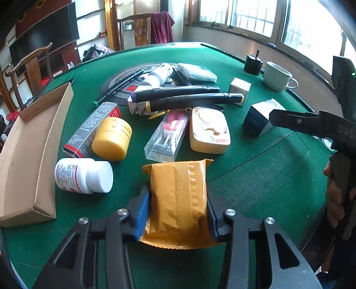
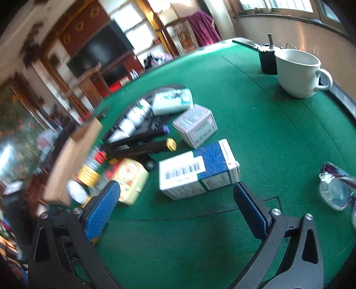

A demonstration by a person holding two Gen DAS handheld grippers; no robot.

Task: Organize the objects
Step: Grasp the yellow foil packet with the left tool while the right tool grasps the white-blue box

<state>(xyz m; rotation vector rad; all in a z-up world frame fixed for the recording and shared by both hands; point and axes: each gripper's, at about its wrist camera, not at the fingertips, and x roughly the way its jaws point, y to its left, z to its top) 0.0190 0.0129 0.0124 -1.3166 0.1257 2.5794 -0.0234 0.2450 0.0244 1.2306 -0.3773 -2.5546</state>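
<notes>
Cardboard tray [image 1: 33, 142]: nothing visible inside. Left gripper [image 1: 176, 213], angled downward, clamps yellow packet [image 1: 178, 195]. Right gripper [image 2: 175, 211], angled downward, jaws wide, holding nothing

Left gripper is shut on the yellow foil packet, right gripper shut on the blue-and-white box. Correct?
Not quite. The left gripper does clamp the yellow foil packet, but the right wrist view shows the right gripper wide open, the blue-and-white box untouched beyond its pads.

Daylight enters through the windows [image 1: 251, 20] at the far side, which are overexposed. The green table [image 1: 255, 169] is evenly lit with soft shadows. Left wrist view is sharp; right wrist view shows motion blur at left. Fisheye curvature bends edges; corners are black.
</notes>
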